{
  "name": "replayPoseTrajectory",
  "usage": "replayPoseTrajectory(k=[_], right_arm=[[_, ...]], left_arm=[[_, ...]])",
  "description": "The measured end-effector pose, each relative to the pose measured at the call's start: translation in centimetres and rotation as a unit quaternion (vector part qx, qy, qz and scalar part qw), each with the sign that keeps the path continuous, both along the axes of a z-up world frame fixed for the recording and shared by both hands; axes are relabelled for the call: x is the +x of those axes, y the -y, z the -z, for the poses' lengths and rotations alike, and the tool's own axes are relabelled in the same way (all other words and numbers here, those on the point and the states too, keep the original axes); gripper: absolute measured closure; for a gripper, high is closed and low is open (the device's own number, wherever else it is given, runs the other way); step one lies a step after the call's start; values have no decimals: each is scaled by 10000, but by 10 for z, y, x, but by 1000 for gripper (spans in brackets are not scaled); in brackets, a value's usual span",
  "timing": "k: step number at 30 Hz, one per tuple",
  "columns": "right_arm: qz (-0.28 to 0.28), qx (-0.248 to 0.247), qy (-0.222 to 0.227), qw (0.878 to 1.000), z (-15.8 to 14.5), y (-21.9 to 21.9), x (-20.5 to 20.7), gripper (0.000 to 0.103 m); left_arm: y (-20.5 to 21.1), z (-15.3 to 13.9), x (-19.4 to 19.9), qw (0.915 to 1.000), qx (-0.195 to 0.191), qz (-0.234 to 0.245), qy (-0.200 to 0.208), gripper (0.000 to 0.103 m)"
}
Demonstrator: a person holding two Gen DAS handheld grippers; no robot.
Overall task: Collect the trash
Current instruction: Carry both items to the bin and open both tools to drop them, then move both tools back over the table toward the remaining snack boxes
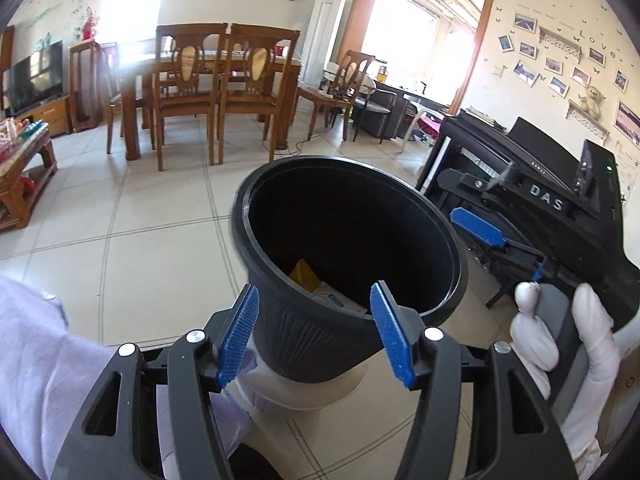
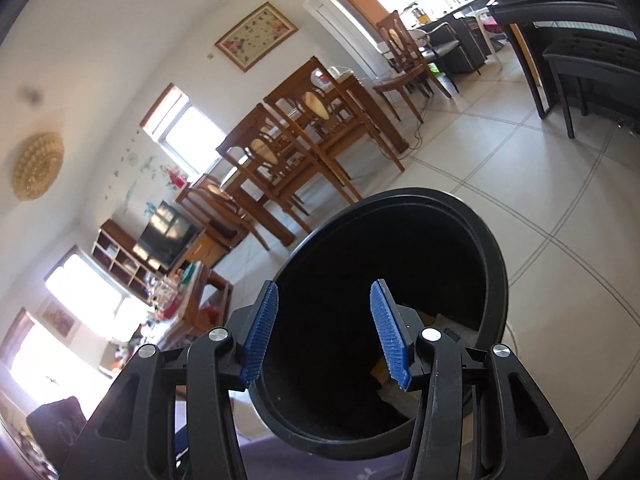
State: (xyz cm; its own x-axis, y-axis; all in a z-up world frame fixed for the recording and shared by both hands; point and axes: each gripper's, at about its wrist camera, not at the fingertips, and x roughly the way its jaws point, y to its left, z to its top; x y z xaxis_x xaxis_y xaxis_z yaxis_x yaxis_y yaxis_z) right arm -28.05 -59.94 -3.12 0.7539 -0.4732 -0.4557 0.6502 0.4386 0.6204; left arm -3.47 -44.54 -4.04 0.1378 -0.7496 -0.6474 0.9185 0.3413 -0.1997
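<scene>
A black ribbed trash bin (image 1: 312,340) on a white base stands tilted on the tiled floor. Inside it lie a yellow-brown piece (image 1: 305,276) and pale packaging (image 1: 334,298). My left gripper (image 1: 315,294) is open just in front of the bin's near wall, and its blue pads (image 1: 240,336) press on nothing. At the right, a white-gloved hand (image 1: 536,340) holds my right gripper (image 1: 500,244) beside the bin's rim. In the right wrist view the bin's mouth (image 2: 492,248) fills the middle, with scraps (image 2: 432,320) at the bottom. My right gripper (image 2: 325,292) stands open over that mouth, empty.
A wooden dining table with chairs (image 1: 216,80) stands behind the bin. A black piano (image 1: 532,152) is at the right. A low wooden table (image 1: 24,168) with clutter and a TV (image 1: 34,74) are at the left. A pale sleeve (image 1: 44,360) fills the lower left.
</scene>
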Motion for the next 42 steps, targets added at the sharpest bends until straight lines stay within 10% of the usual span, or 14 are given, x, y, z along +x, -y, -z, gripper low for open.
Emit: replayPoseTrajectory(k=[10, 22, 34, 42], right_arm=[[-1519, -572, -249, 9864, -17, -73, 74, 27], [-3686, -635, -623, 9253, -16, -200, 174, 27], [-4649, -673, -898, 8782, -15, -271, 224, 27], [-5788, -1569, -1244, 7905, -31, -334, 279, 27]], left_arm=[[-140, -29, 18, 9927, -293, -1124, 320, 32], [-319, -22, 77, 9520, -199, -3048, 207, 31], [-353, -1, 118, 9741, 1424, -1039, 1414, 32], [-338, 12, 133, 9701, 1799, -49, 1629, 31]])
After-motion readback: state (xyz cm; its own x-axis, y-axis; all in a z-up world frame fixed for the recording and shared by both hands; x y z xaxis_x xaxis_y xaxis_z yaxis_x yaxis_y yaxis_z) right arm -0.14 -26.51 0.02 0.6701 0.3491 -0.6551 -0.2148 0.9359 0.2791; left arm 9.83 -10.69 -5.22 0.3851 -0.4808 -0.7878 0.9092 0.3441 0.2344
